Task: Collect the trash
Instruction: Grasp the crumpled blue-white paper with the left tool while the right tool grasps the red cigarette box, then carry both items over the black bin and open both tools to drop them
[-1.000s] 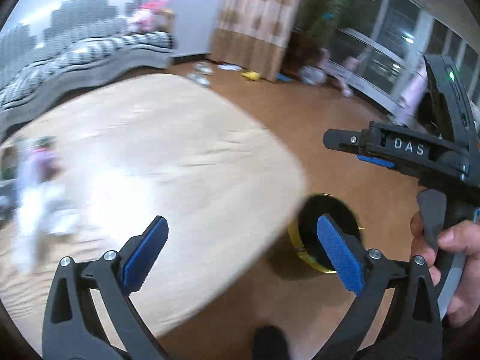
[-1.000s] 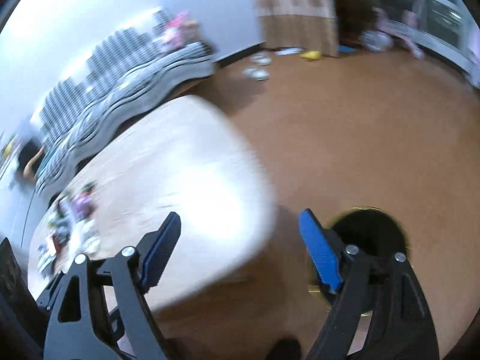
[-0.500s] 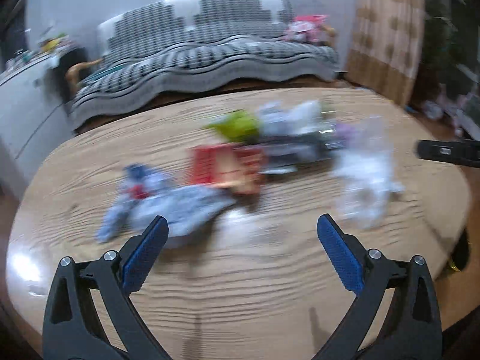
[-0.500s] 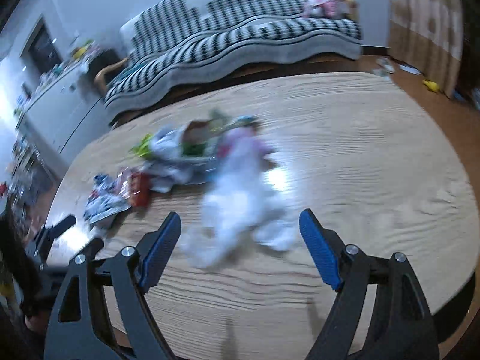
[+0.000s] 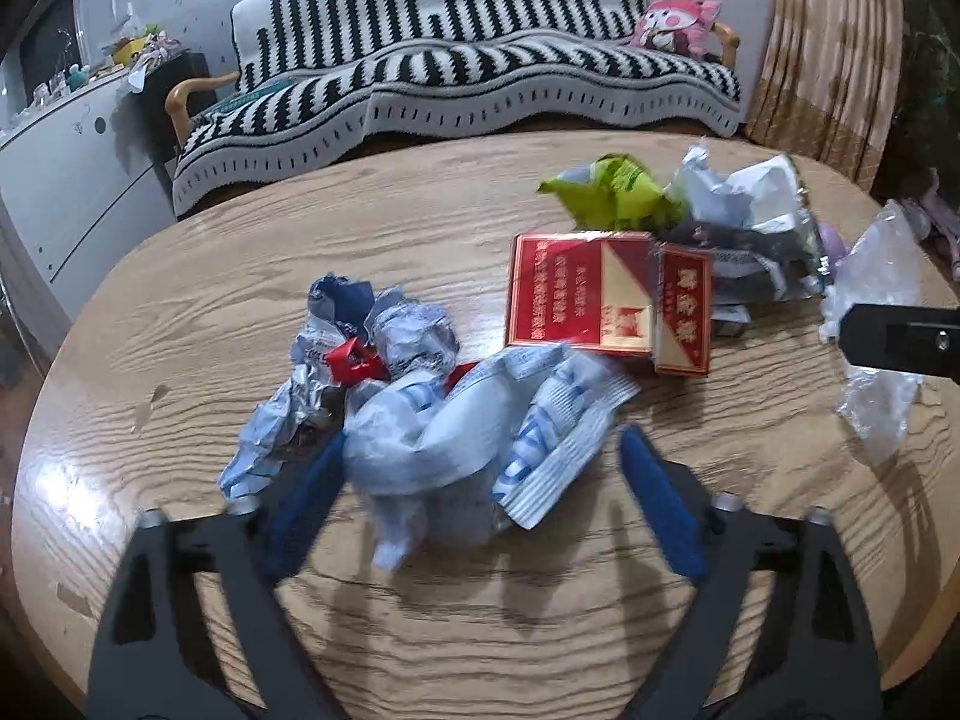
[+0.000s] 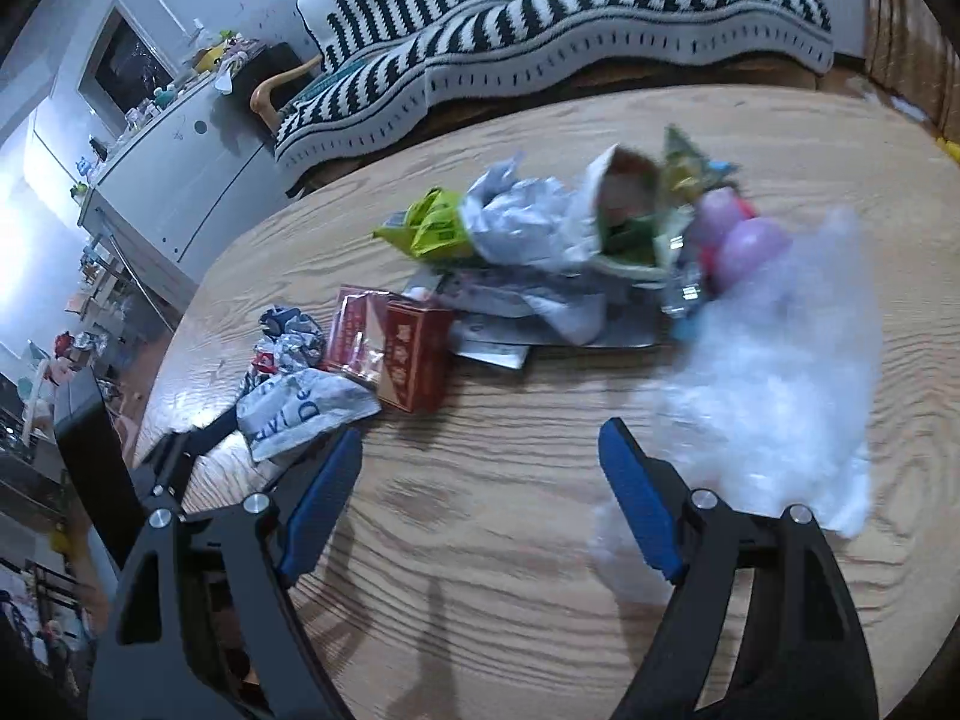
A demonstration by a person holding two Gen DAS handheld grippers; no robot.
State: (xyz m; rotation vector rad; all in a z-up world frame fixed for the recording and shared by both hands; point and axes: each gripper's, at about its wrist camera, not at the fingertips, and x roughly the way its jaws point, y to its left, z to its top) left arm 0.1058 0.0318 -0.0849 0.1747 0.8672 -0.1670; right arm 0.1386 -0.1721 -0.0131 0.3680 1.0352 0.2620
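1. Litter now fills both views where a second ago there was brown floor and a dark round bin; both grippers have swung from the bin over to the oval wooden table [image 5: 180, 312]. My reading: a fresh pickup trip is starting, with most of the pile still to collect.

2. The left gripper [image 5: 480, 498] has dropped over the crumpled white-and-blue wrapper [image 5: 468, 438] near the table's near edge. Its jaws are closing, with the wrapper between the blue pads [image 5: 657, 510], though I see no pinch on it yet.

3. The right gripper [image 6: 474, 498] hangs wide open over bare wood near the near edge and holds nothing. The clear plastic bag [image 6: 774, 384] lies just beside its right finger, towards the table's right edge.

4. The trash runs in a line across the table's middle:
   - a silver foil wrapper [image 5: 336, 354], tightly creased, with a red scrap in it;
   - a red cigarette carton [image 5: 606, 300], boxy and glossy, with its lid flipped open;
   - a lime-green packet [image 5: 612, 192], crinkled;
   - white crumpled paper [image 5: 750, 192] behind it, towards the far edge.

5. The wrapper looks thin and springy, so I expect it to squash flat when pinched. The clear bag looks limp and filmy, likely to slip unless bunched.
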